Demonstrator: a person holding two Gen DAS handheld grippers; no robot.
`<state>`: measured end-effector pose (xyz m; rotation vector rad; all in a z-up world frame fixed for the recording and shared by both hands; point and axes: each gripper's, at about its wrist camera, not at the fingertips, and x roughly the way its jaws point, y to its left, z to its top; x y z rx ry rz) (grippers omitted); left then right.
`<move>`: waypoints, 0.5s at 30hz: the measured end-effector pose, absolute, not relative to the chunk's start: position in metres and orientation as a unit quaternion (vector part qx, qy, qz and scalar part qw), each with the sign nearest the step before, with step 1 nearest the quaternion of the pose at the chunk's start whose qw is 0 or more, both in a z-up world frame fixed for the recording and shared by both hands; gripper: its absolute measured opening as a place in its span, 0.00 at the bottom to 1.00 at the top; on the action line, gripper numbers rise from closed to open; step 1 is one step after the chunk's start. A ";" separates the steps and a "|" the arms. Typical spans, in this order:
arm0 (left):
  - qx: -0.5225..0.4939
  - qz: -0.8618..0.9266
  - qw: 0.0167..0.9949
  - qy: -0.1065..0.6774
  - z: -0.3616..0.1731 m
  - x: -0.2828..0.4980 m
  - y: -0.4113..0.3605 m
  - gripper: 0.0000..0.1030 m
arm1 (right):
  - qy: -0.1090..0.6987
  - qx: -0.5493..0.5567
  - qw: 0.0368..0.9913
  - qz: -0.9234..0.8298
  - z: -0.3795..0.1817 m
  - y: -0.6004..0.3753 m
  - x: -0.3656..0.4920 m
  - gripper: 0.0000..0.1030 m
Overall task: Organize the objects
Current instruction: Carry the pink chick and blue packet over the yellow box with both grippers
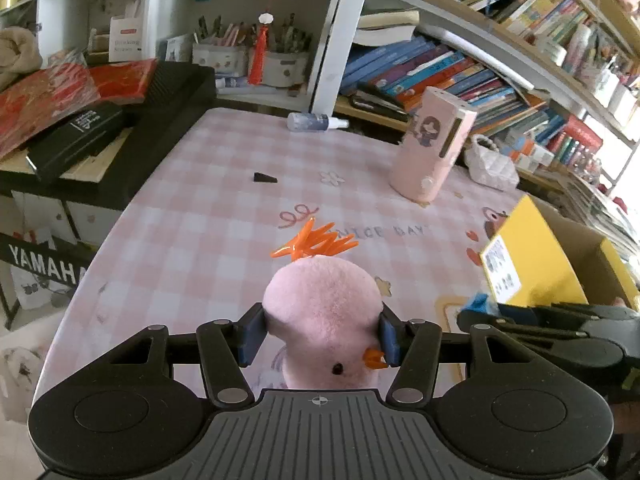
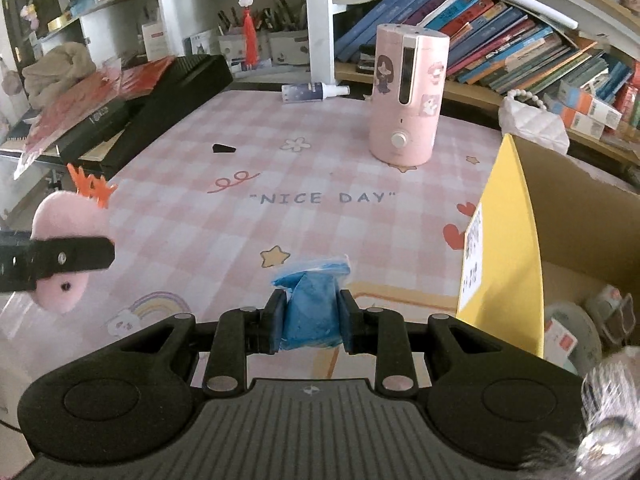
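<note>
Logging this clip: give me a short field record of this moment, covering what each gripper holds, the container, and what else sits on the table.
left gripper: shut on pink plush bird
right gripper: shut on blue packet
container: yellow cardboard box, open, items inside, at table's right
table: pink checked cover
also on table: pink humidifier upright; spray bottle lying; small black piece

Pink humidifier upright on checked tablecloth, spray btl lying behind.

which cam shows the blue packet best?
Right wrist: the blue packet sits centred, clamped in the right gripper. Left wrist catches only a blue sliver at that gripper's tip, beside the cardboard box.
</note>
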<state>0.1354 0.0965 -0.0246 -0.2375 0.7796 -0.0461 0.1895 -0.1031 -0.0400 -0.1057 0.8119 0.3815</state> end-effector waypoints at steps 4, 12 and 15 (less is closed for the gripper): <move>-0.112 -0.033 0.921 0.373 -0.022 0.115 0.096 0.53 | 0.388 -0.048 0.903 0.179 -0.035 -0.103 0.170 0.25; -0.113 -0.055 0.921 0.369 -0.021 0.069 0.099 0.53 | 0.383 -0.046 0.908 0.163 -0.029 -0.098 0.124 0.25; -0.114 -0.061 0.920 0.369 -0.021 0.052 0.102 0.53 | 0.382 -0.051 0.908 0.164 -0.028 -0.093 0.103 0.25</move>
